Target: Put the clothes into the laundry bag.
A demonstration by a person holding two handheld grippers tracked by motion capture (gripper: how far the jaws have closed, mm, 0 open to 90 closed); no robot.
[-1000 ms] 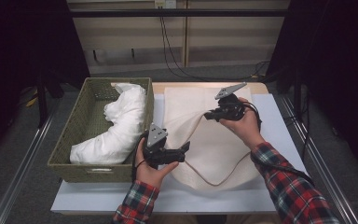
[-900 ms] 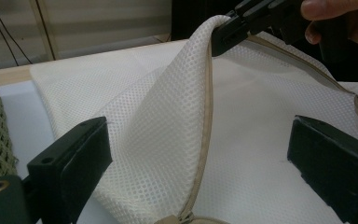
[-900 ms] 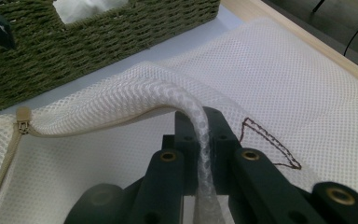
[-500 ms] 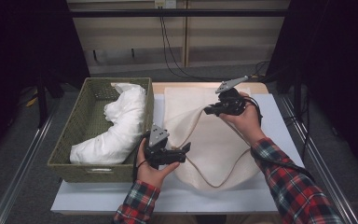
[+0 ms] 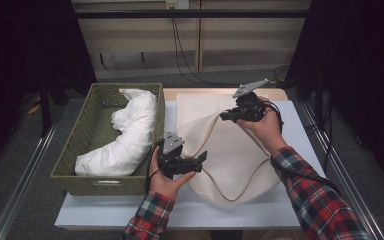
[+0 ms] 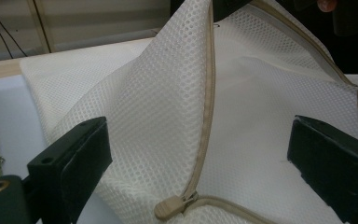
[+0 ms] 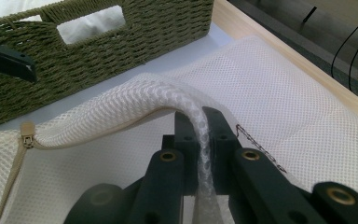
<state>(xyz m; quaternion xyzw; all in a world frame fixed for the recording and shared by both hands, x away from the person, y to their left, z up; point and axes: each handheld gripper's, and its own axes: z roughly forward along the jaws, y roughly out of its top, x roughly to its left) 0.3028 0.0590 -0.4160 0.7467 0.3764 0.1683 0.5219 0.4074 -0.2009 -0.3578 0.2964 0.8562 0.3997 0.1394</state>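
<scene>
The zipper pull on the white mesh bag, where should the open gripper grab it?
Pinch the small tan zipper pull by its flat tab, coming straight in from the left gripper's side. It sticks out at the zipper's near end, between the open jaws, while the right gripper holds the mesh bag up.

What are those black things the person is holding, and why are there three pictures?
Each is a hand-held gripper, a tool with two black jaws that pinch like tongs. One camera looks down from above; the other two ride on the tools. On the table lies a white mesh bag with a zipper. Beside it stands a green woven basket holding a white pillow. The right hand-held gripper is pinched shut on the bag's edge and holds it up off the table. The left hand-held gripper is open, its jaws on either side of the zipper pull, not touching it.
</scene>
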